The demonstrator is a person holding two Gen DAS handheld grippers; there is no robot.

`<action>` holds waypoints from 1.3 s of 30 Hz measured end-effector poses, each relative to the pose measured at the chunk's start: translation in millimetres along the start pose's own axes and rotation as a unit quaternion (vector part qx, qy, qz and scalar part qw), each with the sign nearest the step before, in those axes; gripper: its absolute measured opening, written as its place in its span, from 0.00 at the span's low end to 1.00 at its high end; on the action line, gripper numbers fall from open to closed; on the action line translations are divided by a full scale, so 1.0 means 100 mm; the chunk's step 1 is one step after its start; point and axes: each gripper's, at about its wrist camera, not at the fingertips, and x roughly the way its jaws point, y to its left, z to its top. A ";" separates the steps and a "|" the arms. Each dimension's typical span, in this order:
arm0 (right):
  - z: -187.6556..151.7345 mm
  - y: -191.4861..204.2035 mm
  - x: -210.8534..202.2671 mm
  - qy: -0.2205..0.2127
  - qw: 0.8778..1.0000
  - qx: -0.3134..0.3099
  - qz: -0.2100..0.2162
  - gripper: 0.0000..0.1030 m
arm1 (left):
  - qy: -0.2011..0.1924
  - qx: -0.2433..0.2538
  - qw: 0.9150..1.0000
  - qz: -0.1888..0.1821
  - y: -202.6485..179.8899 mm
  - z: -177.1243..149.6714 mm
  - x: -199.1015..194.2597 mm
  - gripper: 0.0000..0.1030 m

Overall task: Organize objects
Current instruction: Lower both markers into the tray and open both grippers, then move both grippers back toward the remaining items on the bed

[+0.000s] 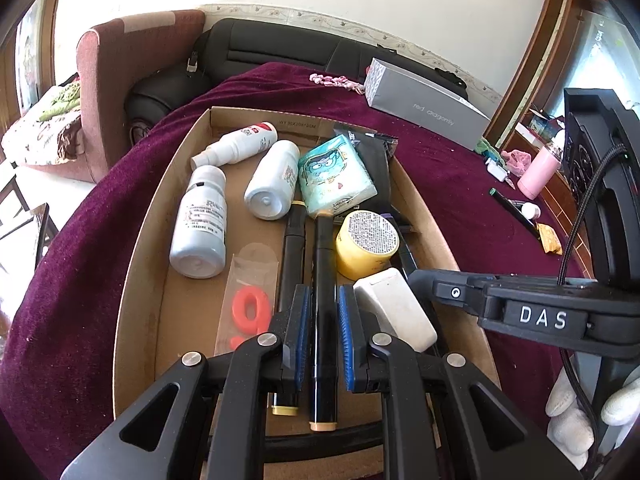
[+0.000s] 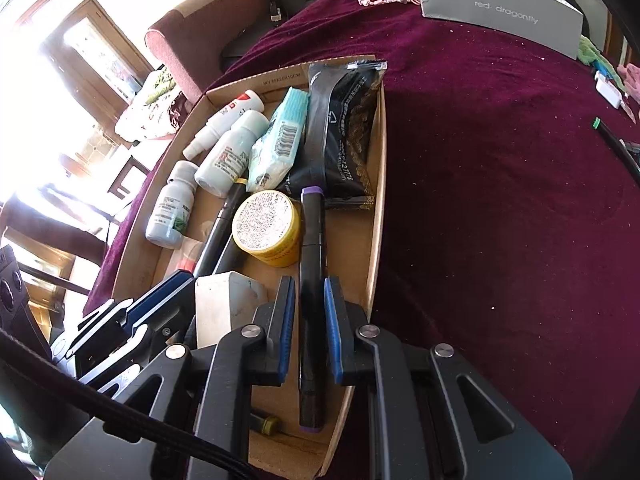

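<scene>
A: Logging the container first. What is holding the lot?

B: A shallow cardboard tray [image 1: 136,240], matte brown with low walls, is sitting on a plum velvet cloth [image 1: 460,184]. Inside, three smooth white plastic bottles [image 1: 200,224] are lying on their sides, cylindrical, with printed labels.

A: And the soft goods?

B: A pale blue tissue pack [image 1: 336,176], crinkly film with a cartoon face, is leaning on a glossy black pouch [image 2: 344,136] against the far right wall. A round yellow tin [image 1: 366,244] is resting just in front of it, its speckled label facing up. A clear sleeve with orange rings [image 1: 248,308] is lying flat at the left, and a cream rectangular block [image 1: 396,308] is sitting near the front.

A: Grippers?

B: The left gripper [image 1: 324,320] is clamping its blue ribbed pads on a black marker with tan end caps [image 1: 324,264], jaws nearly closed, over the tray. The right gripper [image 2: 310,320] is pinching a black marker with purple end caps [image 2: 312,240] the same way, by the tray's right wall.

A: Outside the tray?

B: A grey oblong box [image 2: 500,8] is lying at the cloth's far edge.
</scene>
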 end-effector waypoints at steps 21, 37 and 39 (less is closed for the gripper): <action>-0.09 -0.24 -0.46 -0.065 0.997 0.021 0.039 0.51 | -0.017 -0.015 0.999 -0.049 -0.22 0.17 -0.36 0.51; -0.44 -1.21 -1.11 -0.120 0.988 0.098 0.012 0.50 | -0.035 0.166 0.985 0.019 -1.41 0.02 -0.52 0.51; -0.48 -1.37 -1.21 -0.129 0.986 0.108 0.004 0.50 | -0.034 0.185 0.982 0.022 -1.55 0.00 -0.51 0.51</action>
